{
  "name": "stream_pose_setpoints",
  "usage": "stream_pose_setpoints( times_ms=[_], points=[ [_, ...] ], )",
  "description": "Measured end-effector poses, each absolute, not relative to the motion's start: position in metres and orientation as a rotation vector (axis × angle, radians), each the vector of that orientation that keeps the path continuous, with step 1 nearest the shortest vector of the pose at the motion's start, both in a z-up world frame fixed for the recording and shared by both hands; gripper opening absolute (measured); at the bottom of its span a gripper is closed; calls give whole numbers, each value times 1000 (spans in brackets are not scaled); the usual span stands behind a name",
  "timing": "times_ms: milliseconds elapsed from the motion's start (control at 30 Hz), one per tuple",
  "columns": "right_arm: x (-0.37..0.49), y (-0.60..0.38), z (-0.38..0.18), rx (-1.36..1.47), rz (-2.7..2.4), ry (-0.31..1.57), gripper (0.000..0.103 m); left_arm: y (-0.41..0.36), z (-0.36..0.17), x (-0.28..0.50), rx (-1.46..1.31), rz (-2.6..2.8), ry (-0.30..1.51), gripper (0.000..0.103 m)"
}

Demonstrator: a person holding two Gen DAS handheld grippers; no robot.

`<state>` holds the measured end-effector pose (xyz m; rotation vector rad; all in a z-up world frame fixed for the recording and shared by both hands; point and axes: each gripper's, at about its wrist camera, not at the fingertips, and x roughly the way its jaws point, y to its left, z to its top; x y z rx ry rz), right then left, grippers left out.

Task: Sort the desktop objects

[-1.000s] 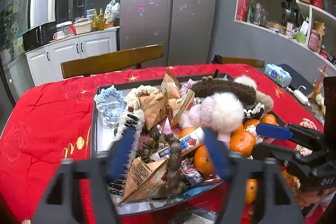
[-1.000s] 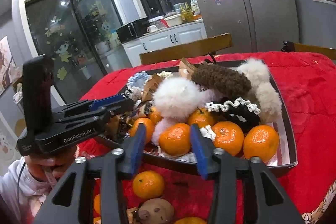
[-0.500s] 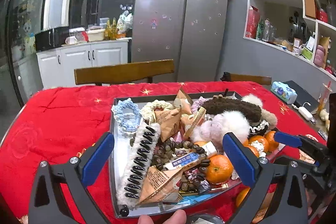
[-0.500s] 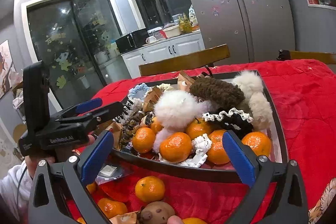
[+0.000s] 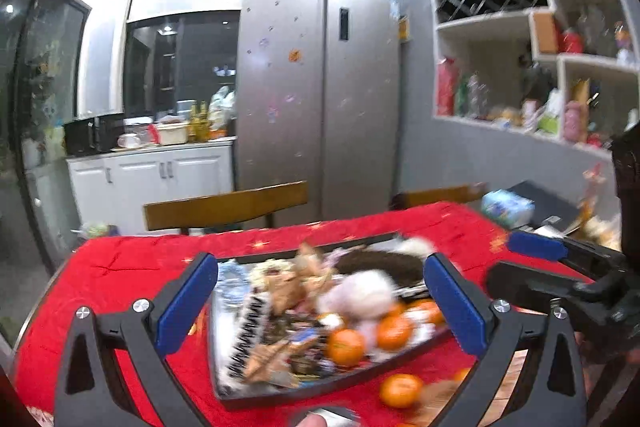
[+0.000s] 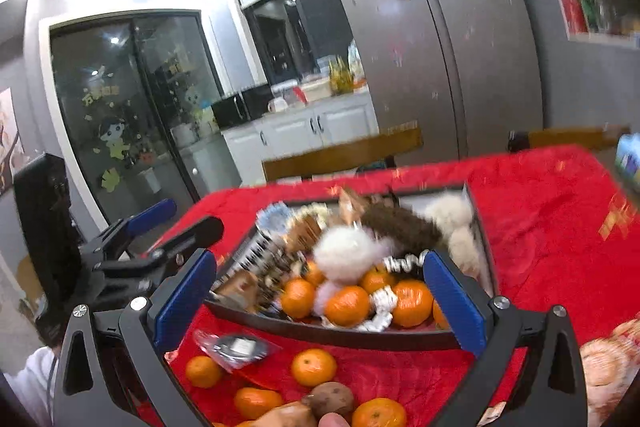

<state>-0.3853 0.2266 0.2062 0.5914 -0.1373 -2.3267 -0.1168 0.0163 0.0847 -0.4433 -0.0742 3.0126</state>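
Dark rectangular tray (image 6: 344, 335) heaped with oranges and plush: ahead of and below your wide-spread, empty right gripper (image 6: 320, 301). Left gripper (image 5: 320, 303), equally wide and empty, hangs farther back. Long axis runs away from you.

Left gripper (image 5: 320, 301) and right gripper (image 6: 320, 301): black angular frames; blue pads; silver screws; white sleeve (image 6: 34, 377) at eight o'clock.

dark tray (image 6: 344, 335) heaped with tangerines (image 6: 346, 305), fluffy hair accessories, on red cloth.
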Motion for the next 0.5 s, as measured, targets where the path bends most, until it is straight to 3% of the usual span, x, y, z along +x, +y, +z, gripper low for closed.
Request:
stream_pose_setpoints(
  times_ms=[200, 500],
  points=[
    [-325, 236, 269, 354, -2424, -4, 103, 11, 121, -66, -373, 3003, -200, 103],
    [-257, 250, 294, 171, -2683, 166, 103, 24, 113, 21, -368, 3194, 55, 103]
  ],
)
